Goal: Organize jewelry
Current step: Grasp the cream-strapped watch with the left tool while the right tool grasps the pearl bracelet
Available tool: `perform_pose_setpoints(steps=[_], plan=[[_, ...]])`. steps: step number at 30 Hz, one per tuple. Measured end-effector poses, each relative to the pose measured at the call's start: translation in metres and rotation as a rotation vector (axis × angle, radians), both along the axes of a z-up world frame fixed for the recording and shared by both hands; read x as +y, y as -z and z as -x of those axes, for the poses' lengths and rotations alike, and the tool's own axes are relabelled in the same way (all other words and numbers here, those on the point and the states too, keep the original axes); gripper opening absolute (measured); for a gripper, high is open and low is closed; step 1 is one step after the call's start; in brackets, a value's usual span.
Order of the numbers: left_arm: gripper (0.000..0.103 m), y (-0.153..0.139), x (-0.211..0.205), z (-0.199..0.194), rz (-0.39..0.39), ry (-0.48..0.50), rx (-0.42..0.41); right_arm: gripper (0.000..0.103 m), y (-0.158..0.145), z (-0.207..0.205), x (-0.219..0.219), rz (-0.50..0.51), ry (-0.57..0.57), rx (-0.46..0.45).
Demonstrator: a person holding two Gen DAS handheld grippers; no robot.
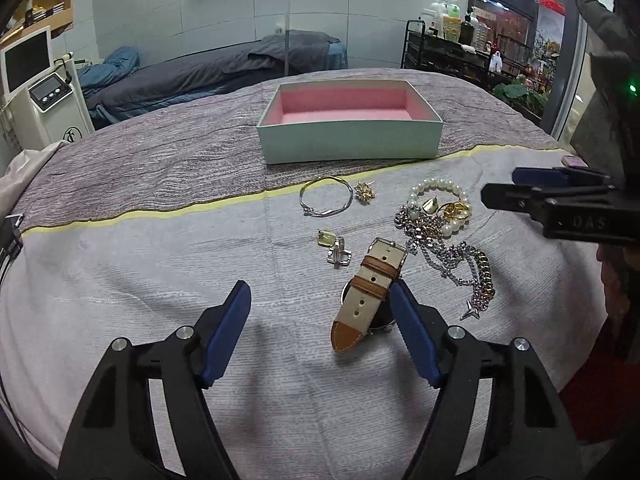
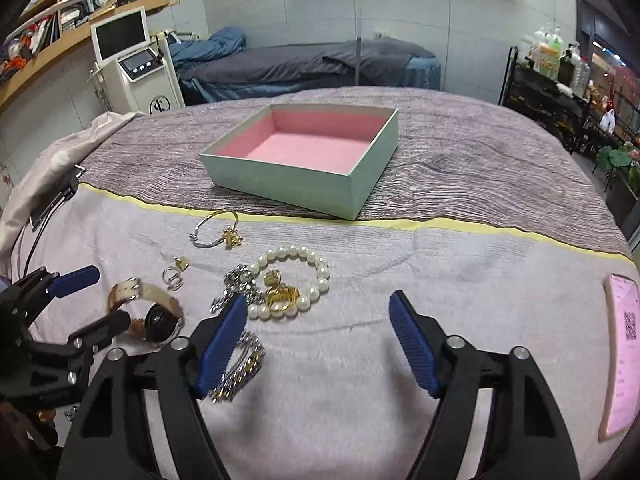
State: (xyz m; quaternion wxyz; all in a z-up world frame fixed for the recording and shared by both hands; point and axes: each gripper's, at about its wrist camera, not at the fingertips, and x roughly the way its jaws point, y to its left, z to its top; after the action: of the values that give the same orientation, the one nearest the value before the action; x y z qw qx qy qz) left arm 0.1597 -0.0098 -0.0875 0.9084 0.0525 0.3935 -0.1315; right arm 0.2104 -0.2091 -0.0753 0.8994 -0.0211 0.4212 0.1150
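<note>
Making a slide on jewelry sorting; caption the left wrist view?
Open left tool nears a strapped watch on the towel, empty pink-lined box beyond.

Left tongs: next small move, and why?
Probably shift the left tongs slightly toward the watch and lower to straddle its strap. They are open, the watch lies just inside the right-hand pad rather than centred, and nothing is held. The box has no jewelry in it, and the watch is the nearest piece.
</note>
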Motion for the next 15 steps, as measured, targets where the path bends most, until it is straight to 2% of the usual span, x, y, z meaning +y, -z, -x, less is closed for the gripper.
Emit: perform_pose_setpoints(steps=[1, 7, 9, 10, 11, 13, 15], plan=[[0.063, 0.002, -0.001, -0.003, -0.003, 0.003, 0.008, 0.059, 0.002, -0.007, 0.001, 0.005, -0.004, 0.010], [0.059, 0.009, -0.008, -0.016, -0.011, 0.034, 0.035, 0.046, 0.017, -0.040, 0.004, -0.019, -0.019, 0.096], [0.059, 0.010, -0.009, -0.020, -0.005, 0.047, 0.048, 0.037, 0.023, -0.045, 0.007, -0.014, -0.037, 0.125], [0.056, 0.011, -0.010, -0.021, -0.005, 0.053, 0.051, 0.034, 0.025, -0.046, 0.009, 0.005, -0.040, 0.122], [0.044, 0.012, -0.011, -0.023, -0.006, 0.058, 0.054, 0.032, 0.026, -0.046, 0.012, 0.021, -0.046, 0.115], [0.033, 0.015, -0.010, -0.026, 0.026, 0.073, 0.066, 0.026, 0.027, -0.047, 0.015, 0.042, -0.057, 0.106], [0.028, 0.017, -0.009, -0.029, 0.064, 0.081, 0.085, 0.020, 0.029, -0.047, 0.016, 0.057, -0.071, 0.092]])
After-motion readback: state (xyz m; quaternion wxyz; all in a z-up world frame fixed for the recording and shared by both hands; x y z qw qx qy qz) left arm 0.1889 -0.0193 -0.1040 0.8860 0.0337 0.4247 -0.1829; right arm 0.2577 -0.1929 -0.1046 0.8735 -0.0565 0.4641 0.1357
